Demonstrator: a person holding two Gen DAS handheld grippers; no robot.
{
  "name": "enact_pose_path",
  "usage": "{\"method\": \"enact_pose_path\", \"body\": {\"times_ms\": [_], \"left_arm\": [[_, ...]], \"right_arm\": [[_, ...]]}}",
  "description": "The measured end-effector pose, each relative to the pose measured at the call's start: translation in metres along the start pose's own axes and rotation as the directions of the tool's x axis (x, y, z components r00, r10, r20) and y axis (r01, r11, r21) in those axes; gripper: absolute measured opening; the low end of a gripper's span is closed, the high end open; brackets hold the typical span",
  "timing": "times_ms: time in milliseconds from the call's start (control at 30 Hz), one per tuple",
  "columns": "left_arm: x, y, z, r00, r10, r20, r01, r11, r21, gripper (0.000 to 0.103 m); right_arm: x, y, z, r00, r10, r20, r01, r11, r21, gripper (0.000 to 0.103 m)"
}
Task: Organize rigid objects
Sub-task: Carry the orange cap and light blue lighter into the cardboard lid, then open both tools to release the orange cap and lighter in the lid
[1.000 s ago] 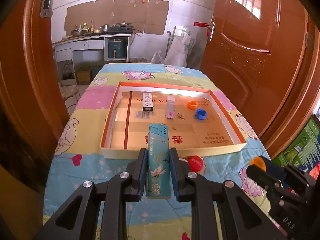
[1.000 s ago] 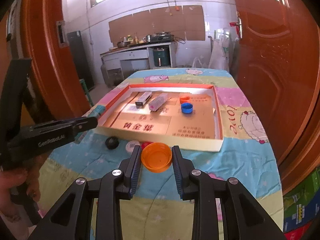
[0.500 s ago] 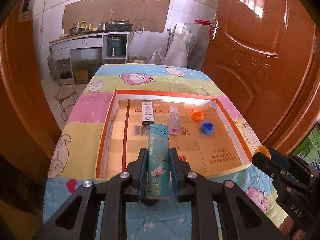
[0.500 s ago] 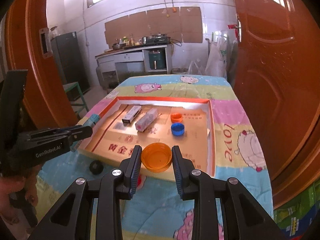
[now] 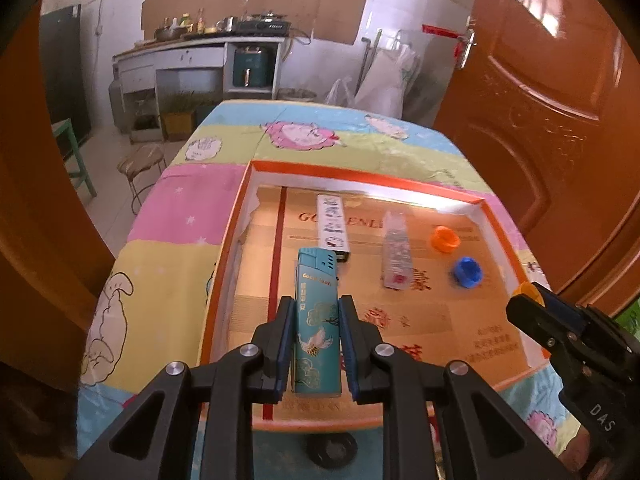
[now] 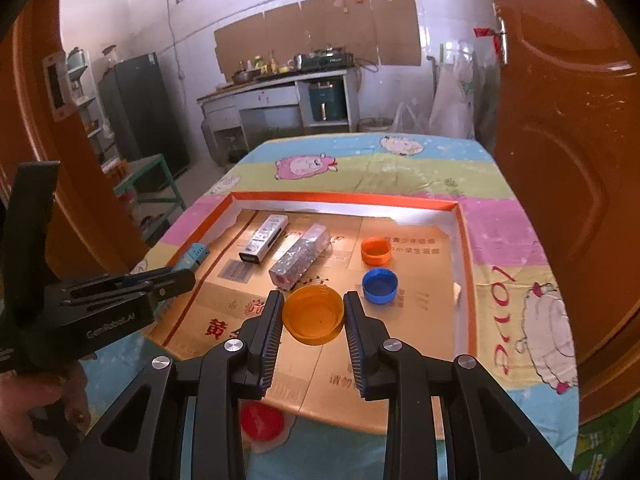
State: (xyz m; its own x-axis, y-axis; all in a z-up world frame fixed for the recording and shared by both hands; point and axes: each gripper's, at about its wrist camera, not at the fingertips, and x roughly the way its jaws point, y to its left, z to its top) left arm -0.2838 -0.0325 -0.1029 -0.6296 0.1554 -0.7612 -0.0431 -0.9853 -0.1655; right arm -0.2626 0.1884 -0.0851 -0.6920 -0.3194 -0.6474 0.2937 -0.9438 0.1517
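My left gripper [image 5: 317,330] is shut on a teal lighter [image 5: 316,308] held lengthwise above the near left part of the shallow orange-rimmed box [image 5: 360,174]. My right gripper [image 6: 314,322] is shut on a large orange cap [image 6: 314,314], open side up, over the box's [image 6: 344,197] near middle. Inside the box lie a white lighter [image 5: 332,220], a clear lighter [image 5: 394,250], a small orange cap [image 5: 445,238] and a blue cap [image 5: 467,272]. These show again in the right wrist view: white lighter [image 6: 265,238], clear lighter [image 6: 300,258], small orange cap [image 6: 376,251], blue cap [image 6: 380,285].
On the cartoon-print cloth [image 6: 516,312] in front of the box lie a red cap [image 6: 262,422] and a black cap [image 5: 334,448]. Wooden doors [image 5: 560,120] stand close on both sides. A stool [image 5: 142,162] and a kitchen counter [image 5: 200,46] sit beyond the table.
Both grippers have moved forward over the table, from in front of the box's near rim to above its inside, each keeping its grip.
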Motion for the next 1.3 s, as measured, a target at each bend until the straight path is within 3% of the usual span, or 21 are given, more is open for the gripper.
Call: {"method": "enact_pose_path", "body": {"times_ms": [700,1300], "left_arm": [[0.046,0.018,0.014,0.998,0.024,-0.060,-0.025,0.999,-0.024,0.023],[0.052,0.016,0.012,0.999,0.036,-0.031,-0.036,0.999,0.000,0.023]], "right_arm": [[0.063,-0.006,0.000,0.994,0.013,-0.104,-0.015,1.000,-0.014,0.031],[0.081,-0.008,-0.006,0.990,0.004,-0.141,-0.006,1.000,-0.017,0.031]]}}
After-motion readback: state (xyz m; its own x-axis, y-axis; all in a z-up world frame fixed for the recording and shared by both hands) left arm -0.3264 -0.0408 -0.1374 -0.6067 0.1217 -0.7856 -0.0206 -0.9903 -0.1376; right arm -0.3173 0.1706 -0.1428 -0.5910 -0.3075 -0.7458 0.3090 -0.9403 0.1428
